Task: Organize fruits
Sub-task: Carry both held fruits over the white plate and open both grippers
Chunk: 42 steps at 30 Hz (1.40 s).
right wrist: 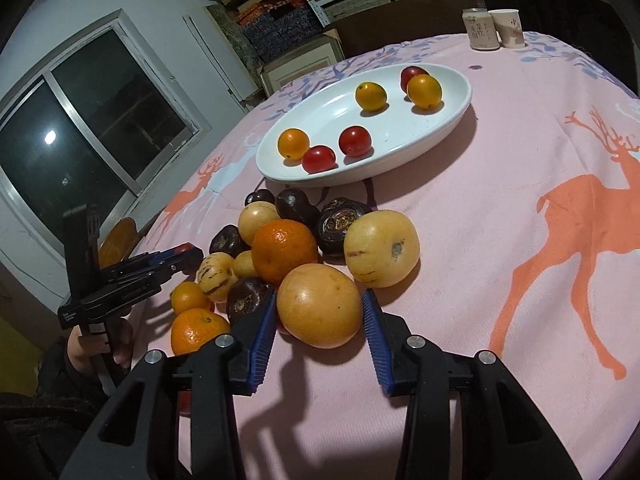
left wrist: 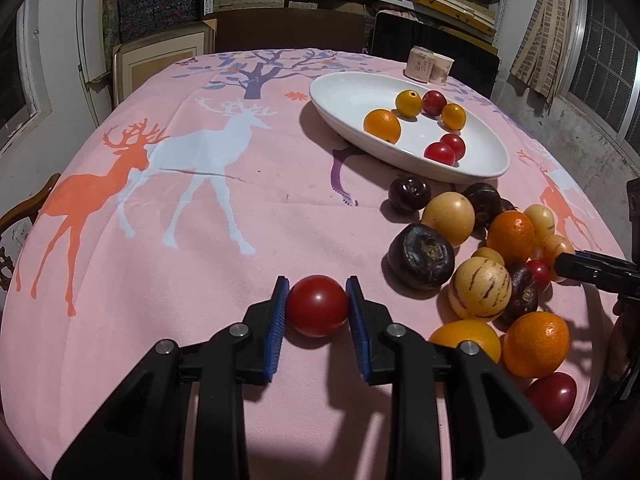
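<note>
a pink deer-print tablecloth (left wrist: 224,208) covers the table. a red tomato (left wrist: 317,305) sits on the cloth between the left gripper (left wrist: 317,300) pads, which are clamped against both its sides. a round yellow fruit (right wrist: 319,305) at the near edge of the fruit pile lies between the right gripper (right wrist: 320,312) jaws; whether the pads touch it is unclear. the white oval dish (right wrist: 400,156) lies beyond.
</note>
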Tool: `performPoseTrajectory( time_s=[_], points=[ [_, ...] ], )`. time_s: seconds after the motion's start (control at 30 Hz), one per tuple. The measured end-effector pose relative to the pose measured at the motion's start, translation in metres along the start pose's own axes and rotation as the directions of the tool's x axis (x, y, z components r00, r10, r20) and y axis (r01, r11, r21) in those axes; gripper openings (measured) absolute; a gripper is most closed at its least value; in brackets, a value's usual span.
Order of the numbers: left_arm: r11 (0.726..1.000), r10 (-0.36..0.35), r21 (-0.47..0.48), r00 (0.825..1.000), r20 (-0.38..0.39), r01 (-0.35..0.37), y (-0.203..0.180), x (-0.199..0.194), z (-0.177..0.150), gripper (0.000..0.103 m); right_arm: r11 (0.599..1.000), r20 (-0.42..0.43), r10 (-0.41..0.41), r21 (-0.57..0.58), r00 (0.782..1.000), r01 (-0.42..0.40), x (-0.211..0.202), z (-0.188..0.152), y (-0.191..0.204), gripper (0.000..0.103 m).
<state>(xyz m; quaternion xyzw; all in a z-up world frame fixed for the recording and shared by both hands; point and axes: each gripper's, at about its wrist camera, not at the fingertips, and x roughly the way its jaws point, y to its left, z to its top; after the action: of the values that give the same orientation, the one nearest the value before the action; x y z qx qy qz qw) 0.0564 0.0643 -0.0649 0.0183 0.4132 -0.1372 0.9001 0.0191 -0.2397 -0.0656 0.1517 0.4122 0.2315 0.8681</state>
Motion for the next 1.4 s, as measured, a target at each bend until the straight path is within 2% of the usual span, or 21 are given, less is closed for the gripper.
performPoseTrajectory(
  time_s=[0.3, 0.5, 0.63, 0.8, 0.97, 1.1, 1.27, 1.4],
  points=[
    [1.000, 0.008, -0.001, 0.999, 0.039, -0.008, -0.001, -0.009, -0.002, 0.028, 0.998, 0.104, -0.055, -0.025, 0.993, 0.058, -0.034, 0.003, -0.004, 0.043],
    [1.000, 0.003, 0.006, 0.998, 0.059, -0.003, -0.005, -0.021, 0.004, 0.028, 0.995, 0.168, -0.095, -0.016, 0.981, 0.099, -0.051, 0.018, -0.016, 0.043],
    [0.999, -0.005, 0.035, 0.995, 0.097, 0.001, -0.014, -0.033, 0.022, 0.028, 0.992, 0.211, -0.113, -0.024, 0.971, 0.121, -0.064, 0.036, -0.018, 0.043],
    [0.998, -0.021, 0.062, 0.991, 0.131, 0.013, -0.028, -0.033, 0.068, 0.028, 0.991, 0.249, -0.112, -0.049, 0.962, 0.128, -0.067, 0.072, -0.015, 0.043],
    [0.997, -0.039, 0.073, 0.991, 0.125, 0.030, -0.043, -0.008, 0.121, 0.028, 0.986, 0.251, -0.131, -0.065, 0.959, 0.151, -0.045, 0.107, -0.013, 0.043],
    [0.997, -0.035, 0.067, 0.994, 0.101, 0.028, -0.051, 0.027, 0.152, 0.028, 0.985, 0.216, -0.157, -0.040, 0.964, 0.169, -0.014, 0.129, -0.023, 0.043],
    [0.996, -0.012, 0.087, 0.999, 0.050, 0.008, -0.062, 0.073, 0.172, 0.028, 0.985, 0.171, -0.166, -0.021, 0.971, 0.172, 0.019, 0.142, -0.034, 0.043],
    [0.998, -0.022, 0.058, 1.000, 0.023, 0.020, -0.057, 0.096, 0.183, 0.028, 0.984, 0.158, -0.171, -0.025, 0.973, 0.177, 0.033, 0.148, -0.035, 0.043]
  ],
)
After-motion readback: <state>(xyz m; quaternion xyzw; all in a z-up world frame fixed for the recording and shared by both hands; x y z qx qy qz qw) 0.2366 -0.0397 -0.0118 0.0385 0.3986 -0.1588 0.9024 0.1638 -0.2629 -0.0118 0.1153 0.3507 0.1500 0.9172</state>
